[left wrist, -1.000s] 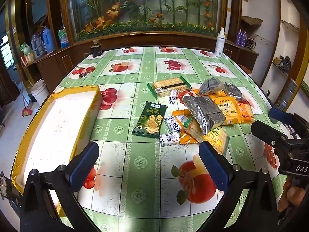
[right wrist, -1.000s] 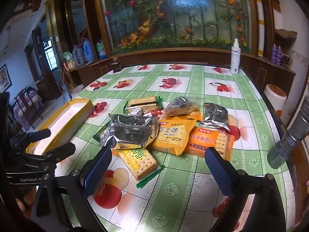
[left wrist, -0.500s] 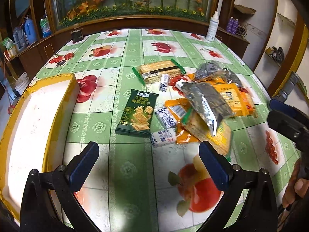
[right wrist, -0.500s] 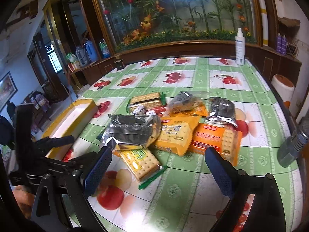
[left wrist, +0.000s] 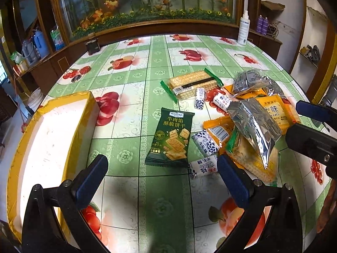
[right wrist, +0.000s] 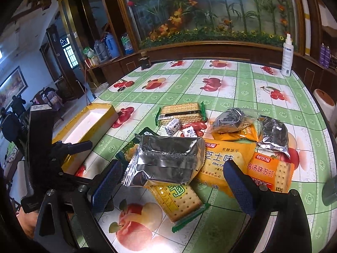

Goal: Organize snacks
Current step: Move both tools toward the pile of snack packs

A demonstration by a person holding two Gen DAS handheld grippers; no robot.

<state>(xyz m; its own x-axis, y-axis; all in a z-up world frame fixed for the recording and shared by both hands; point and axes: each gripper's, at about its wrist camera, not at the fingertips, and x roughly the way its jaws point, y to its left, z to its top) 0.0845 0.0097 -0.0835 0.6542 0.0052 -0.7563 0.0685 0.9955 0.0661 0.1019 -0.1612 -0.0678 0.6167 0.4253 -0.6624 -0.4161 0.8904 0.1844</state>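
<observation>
- Left gripper (left wrist: 162, 175), jaws wide and empty, hovers facing the green biscuit packet (left wrist: 171, 137) mid-table, probably lining up a pick.
- Right gripper (right wrist: 170, 179), also spread and empty, faces the silver packet (right wrist: 166, 160) topping the snack heap.
- Yellow-rimmed tray (left wrist: 84, 116) waits at the table's left edge, likely the destination.

In the left wrist view a tray (left wrist: 52, 130) lies at the left edge. A biscuit packet (left wrist: 171, 137) sits mid-frame, a heap of snack packs (left wrist: 252, 124) to its right, a spray bottle (left wrist: 243, 29) at upper right on the table (left wrist: 158, 210).
</observation>
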